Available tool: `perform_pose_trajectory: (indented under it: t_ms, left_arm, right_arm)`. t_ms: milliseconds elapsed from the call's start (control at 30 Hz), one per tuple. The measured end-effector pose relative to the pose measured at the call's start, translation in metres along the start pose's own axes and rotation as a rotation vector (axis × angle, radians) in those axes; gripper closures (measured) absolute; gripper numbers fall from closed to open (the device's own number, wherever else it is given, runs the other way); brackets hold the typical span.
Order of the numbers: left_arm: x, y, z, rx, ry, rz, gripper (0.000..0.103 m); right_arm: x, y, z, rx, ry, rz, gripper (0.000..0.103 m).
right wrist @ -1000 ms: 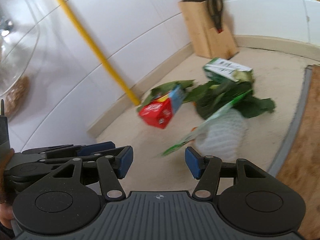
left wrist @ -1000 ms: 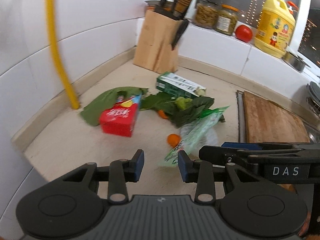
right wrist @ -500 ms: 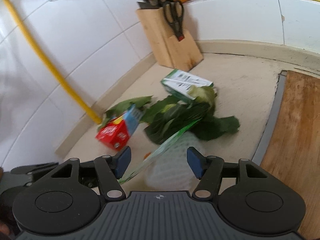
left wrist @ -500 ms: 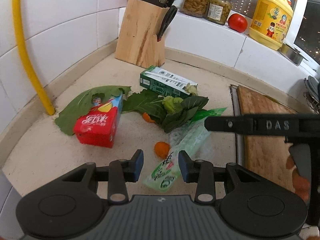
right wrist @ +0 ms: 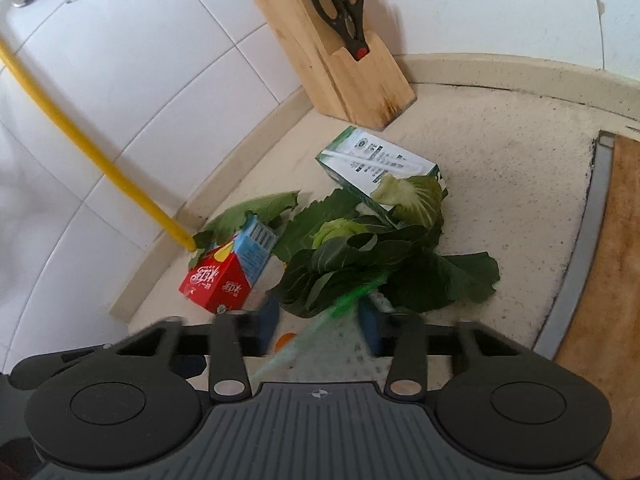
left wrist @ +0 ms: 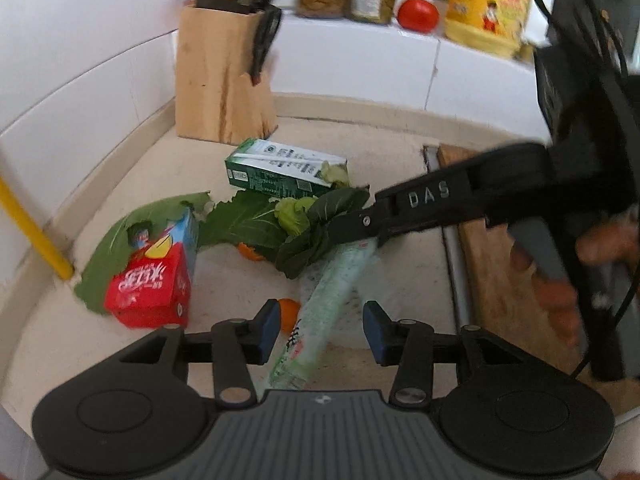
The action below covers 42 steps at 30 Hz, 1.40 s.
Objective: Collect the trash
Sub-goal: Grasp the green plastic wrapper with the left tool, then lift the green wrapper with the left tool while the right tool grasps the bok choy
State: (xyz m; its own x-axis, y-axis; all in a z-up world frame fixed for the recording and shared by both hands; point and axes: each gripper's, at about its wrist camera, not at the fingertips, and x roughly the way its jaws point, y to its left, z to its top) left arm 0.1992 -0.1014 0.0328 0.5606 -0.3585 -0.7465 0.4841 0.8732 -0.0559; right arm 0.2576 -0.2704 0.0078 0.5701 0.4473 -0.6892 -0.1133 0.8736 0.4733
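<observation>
The left wrist view is showing a green-printed plastic bag (left wrist: 320,308) lying on the counter (left wrist: 400,152), its near end between the spread pads of the left gripper (left wrist: 320,332), which are not touching it. Those jaws have just been opening. The far end of the bag is being met by the right gripper (left wrist: 356,224), reaching in from the right over the leaves (left wrist: 316,232). In the right wrist view the right gripper (right wrist: 320,320) is blurred; its jaws have just been closing with the bag (right wrist: 336,308) between them, but whether the pads are pressing on it cannot be told.

The step in hand is judged to be the picking up of the bag. It is being done well if only the film is being pinched and the leaves are being kept out of the jaws. The thin film is likely to be slipping unless it is being gathered into a fold. The near end is best being taken by the left gripper, so that the bag is being lifted at both ends without sagging.

The red carton (left wrist: 154,280), green carton (left wrist: 280,172) and orange peel (left wrist: 289,310) are being left on the counter for later.
</observation>
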Motion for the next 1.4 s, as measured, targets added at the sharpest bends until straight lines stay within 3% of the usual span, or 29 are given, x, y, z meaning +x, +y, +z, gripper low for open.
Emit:
perform_pose_trajectory:
  t_ms: [100, 300, 467, 733, 967, 1000, 1100, 1167, 1267, 1367, 1400]
  left_arm:
    - [0.016, 0.001, 0.004, 0.019, 0.031, 0.006, 0.062]
    - [0.026, 0.016, 0.009, -0.084, 0.064, -0.046, 0.063]
    - [0.028, 0.023, 0.013, -0.104, 0.068, -0.058, 0.063]
    - [0.052, 0.016, 0.018, -0.067, 0.097, -0.054, 0.062]
    - [0.057, 0.034, 0.004, -0.104, 0.089, -0.058, 0.060]
    - [0.057, 0.036, 0.003, -0.119, 0.087, -0.063, 0.062]
    - [0.057, 0.044, 0.001, -0.163, 0.087, -0.052, 0.091]
    - [0.052, 0.052, -0.001, -0.209, 0.071, -0.067, 0.096]
    - [0.042, 0.061, -0.005, -0.252, 0.056, -0.073, 0.098]
    - [0.034, 0.070, -0.008, -0.304, 0.049, -0.113, 0.100]
    - [0.030, 0.072, -0.009, -0.319, 0.043, -0.119, 0.101]
  right_arm:
    - [0.002, -0.003, -0.002, 0.007, 0.016, 0.022, 0.083]
    - [0.002, -0.012, -0.007, 0.065, 0.028, 0.100, 0.092]
    - [-0.003, -0.015, -0.006, 0.088, 0.021, 0.157, 0.092]
    - [0.006, -0.010, -0.005, 0.094, 0.042, 0.169, 0.092]
    - [0.007, 0.001, -0.011, 0.081, 0.085, 0.276, 0.093]
    - [0.008, 0.004, -0.012, 0.073, 0.093, 0.290, 0.093]
    - [0.009, 0.009, -0.014, 0.074, 0.103, 0.306, 0.092]
    - [0.005, 0.009, -0.012, 0.076, 0.093, 0.311, 0.079]
    - [-0.010, 0.006, -0.002, 0.050, 0.009, 0.261, 0.039]
    - [-0.020, 0.007, 0.011, -0.048, -0.082, 0.141, 0.032]
    - [-0.019, 0.007, 0.015, -0.078, -0.089, 0.102, 0.025]
